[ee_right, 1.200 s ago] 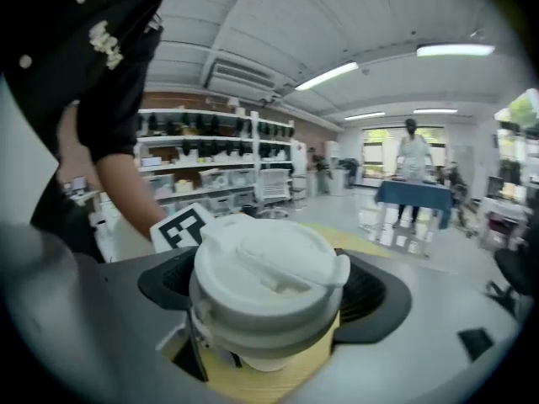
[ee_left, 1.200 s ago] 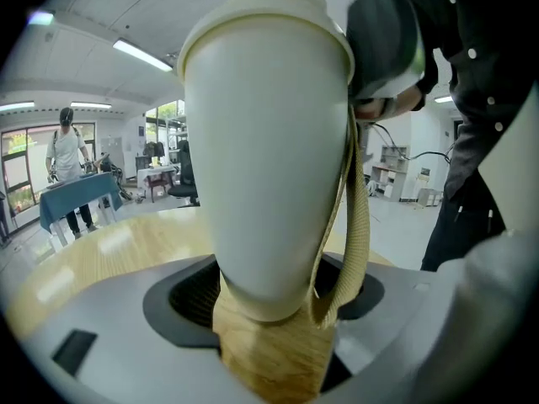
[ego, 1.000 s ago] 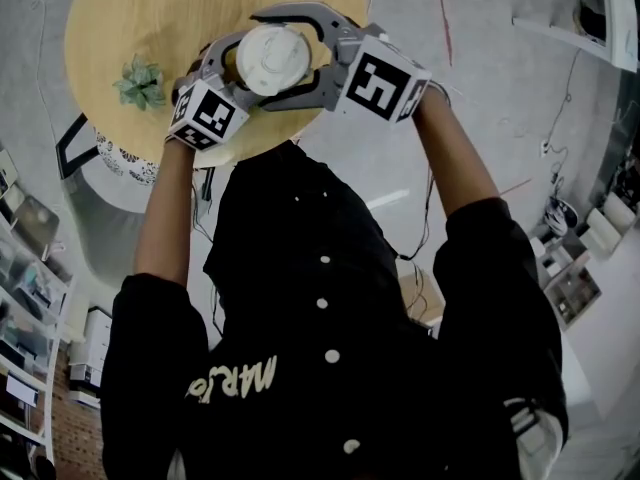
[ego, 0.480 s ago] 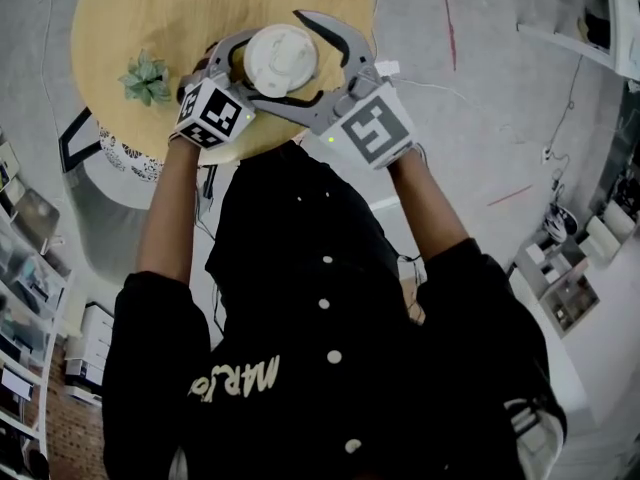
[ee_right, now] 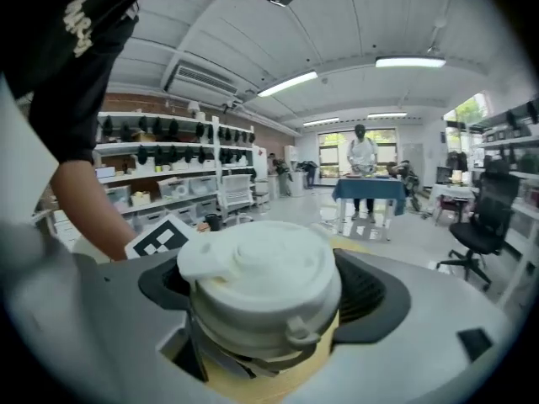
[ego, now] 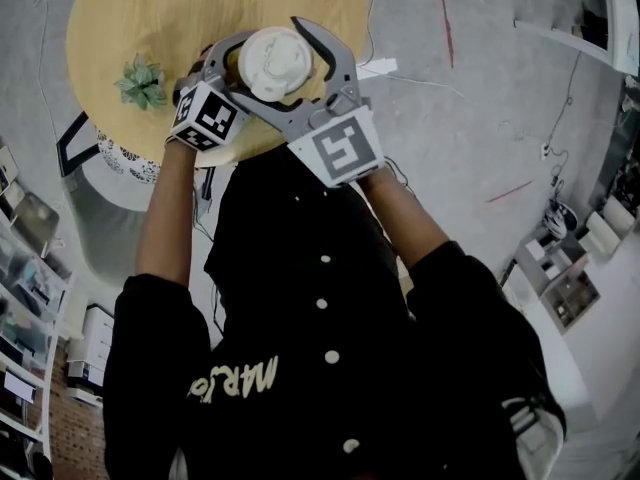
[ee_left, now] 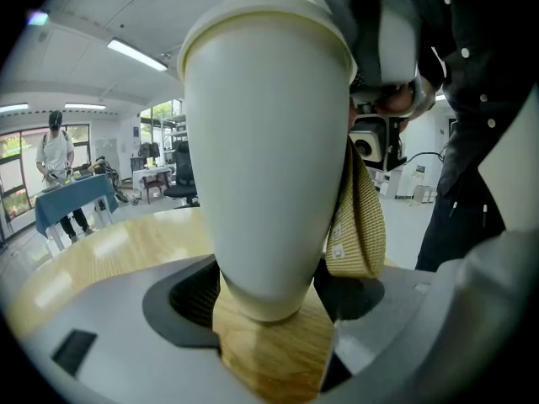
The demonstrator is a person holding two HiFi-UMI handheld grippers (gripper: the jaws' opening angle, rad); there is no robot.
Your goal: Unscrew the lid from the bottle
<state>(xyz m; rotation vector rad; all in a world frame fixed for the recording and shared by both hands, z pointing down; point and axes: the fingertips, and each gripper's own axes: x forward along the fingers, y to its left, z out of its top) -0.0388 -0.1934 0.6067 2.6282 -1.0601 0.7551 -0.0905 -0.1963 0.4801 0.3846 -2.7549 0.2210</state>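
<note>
Gripping the lid (ee_right: 259, 263), right hand-held gripper (ee_right: 265, 301); left hand-held gripper (ee_left: 271, 314) clamped on bottle (ee_left: 269, 158).

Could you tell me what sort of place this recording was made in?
Most likely an open lab or workshop. Long shelves stacked with bins line one wall, the floor is bare concrete, and another person is working at a blue-draped table near an office chair.

Lab workshop, stocked shelving (ee_right: 160, 154), blue-draped table (ee_right: 370, 190), office chair (ee_right: 484, 225), ceiling strip lights (ee_right: 288, 83)
</note>
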